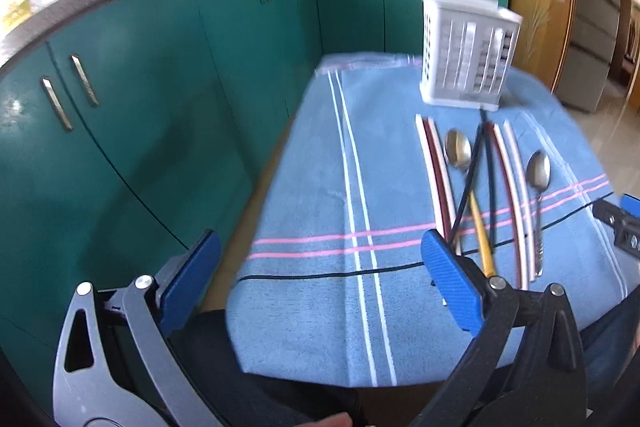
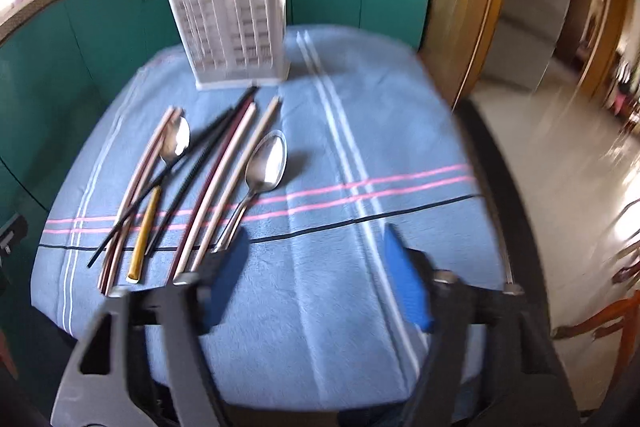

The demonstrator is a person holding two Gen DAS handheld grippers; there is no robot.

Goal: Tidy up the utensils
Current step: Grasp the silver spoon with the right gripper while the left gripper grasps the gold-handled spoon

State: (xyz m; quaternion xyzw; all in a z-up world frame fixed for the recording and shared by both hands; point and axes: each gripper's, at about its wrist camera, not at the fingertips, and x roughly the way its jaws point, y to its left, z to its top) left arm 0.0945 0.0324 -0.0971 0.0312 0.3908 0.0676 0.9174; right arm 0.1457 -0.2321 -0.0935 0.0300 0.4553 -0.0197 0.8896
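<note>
Both grippers are hanging wide open and empty: the left gripper (image 1: pixel 320 283) over the cloth's (image 1: pixel 304 187) near edge, the right gripper (image 2: pixel 316 279) just beside the steel spoon's (image 2: pixel 266 163) handle. The chopsticks (image 2: pixel 224 179) and the yellow-handled spoon (image 2: pixel 176 143) are lying crossed near the white basket (image 2: pixel 236 31), which is standing upright. Risk: lifting one piece is likely dragging its crossed neighbours, or nudging the light basket over.
</note>
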